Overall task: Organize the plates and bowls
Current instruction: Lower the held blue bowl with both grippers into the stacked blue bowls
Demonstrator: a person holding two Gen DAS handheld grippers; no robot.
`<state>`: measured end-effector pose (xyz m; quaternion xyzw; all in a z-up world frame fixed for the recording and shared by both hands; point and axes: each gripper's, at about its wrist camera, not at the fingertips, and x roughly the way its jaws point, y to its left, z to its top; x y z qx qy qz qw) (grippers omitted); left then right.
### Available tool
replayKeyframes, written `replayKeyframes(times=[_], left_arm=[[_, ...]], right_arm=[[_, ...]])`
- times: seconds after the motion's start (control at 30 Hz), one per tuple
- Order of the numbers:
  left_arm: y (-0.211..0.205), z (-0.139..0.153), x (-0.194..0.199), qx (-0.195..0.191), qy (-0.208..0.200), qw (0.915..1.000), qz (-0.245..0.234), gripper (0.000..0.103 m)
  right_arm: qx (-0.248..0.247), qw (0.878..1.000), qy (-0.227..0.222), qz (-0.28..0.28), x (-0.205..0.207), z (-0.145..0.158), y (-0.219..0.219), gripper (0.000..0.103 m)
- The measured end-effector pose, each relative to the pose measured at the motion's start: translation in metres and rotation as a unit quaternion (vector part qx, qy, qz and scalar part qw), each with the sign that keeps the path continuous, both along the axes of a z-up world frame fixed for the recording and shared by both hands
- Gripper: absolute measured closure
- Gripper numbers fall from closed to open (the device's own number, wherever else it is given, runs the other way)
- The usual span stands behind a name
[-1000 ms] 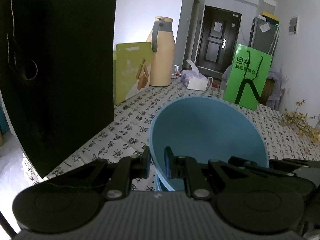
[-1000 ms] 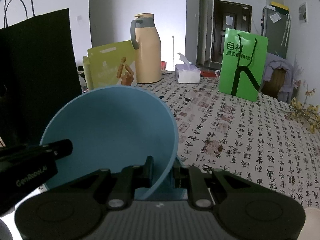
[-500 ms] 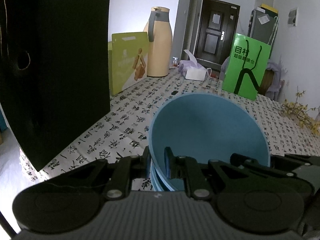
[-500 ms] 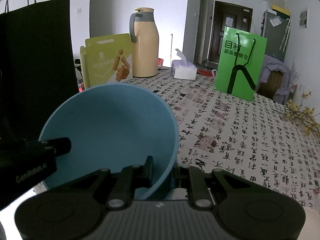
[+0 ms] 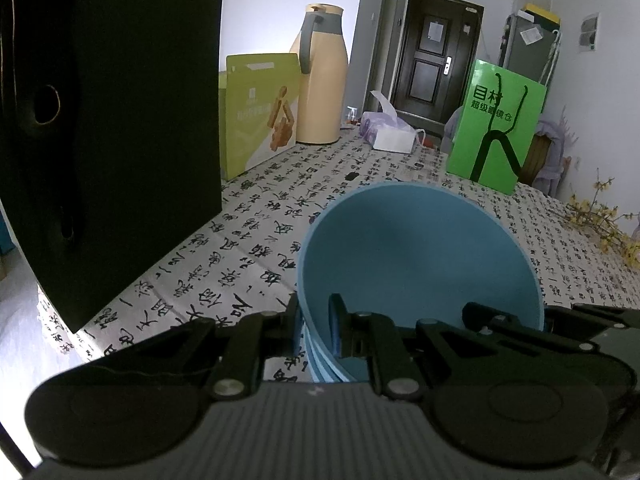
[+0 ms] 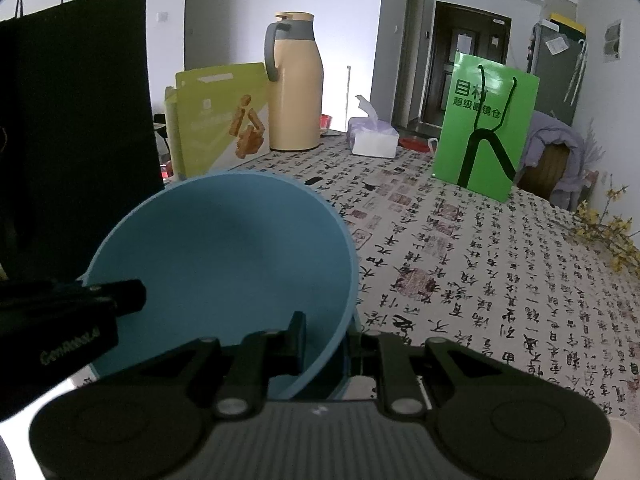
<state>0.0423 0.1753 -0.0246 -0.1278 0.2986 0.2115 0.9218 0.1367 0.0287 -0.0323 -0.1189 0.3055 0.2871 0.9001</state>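
A blue bowl (image 5: 420,256) (image 6: 224,256) is held between both grippers just above the calligraphy-print tablecloth (image 6: 480,280). My left gripper (image 5: 316,312) is shut on its left rim, one finger inside and one outside. On the opposite rim my right gripper (image 6: 326,332) is shut the same way. Under the bowl, in the left wrist view, the edges of more blue bowls (image 5: 316,360) show, nested as a stack. Each gripper appears in the other's view: the left gripper (image 6: 100,300) and the right gripper (image 5: 520,320).
A tall black paper bag (image 5: 112,120) stands close on the left. Behind it are a yellow-green snack box (image 6: 220,120), a beige thermos jug (image 6: 296,80), a tissue pack (image 6: 374,138) and a green paper bag (image 6: 486,128). Yellow flower sprigs (image 6: 608,236) lie far right.
Both grippers keep their hold on the bowl and have barely shifted. In the left wrist view, more of the stacked rims beneath the bowl shows now.
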Motion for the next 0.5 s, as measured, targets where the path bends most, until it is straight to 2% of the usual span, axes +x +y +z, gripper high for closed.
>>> replayKeyframes(times=[0.5], left_arm=[[0.002, -0.001, 0.001, -0.006, -0.002, 1.0, 0.005, 0.09]], right_arm=[[0.042, 0.999, 0.016, -0.002, 0.007, 0.007, -0.011, 0.085]])
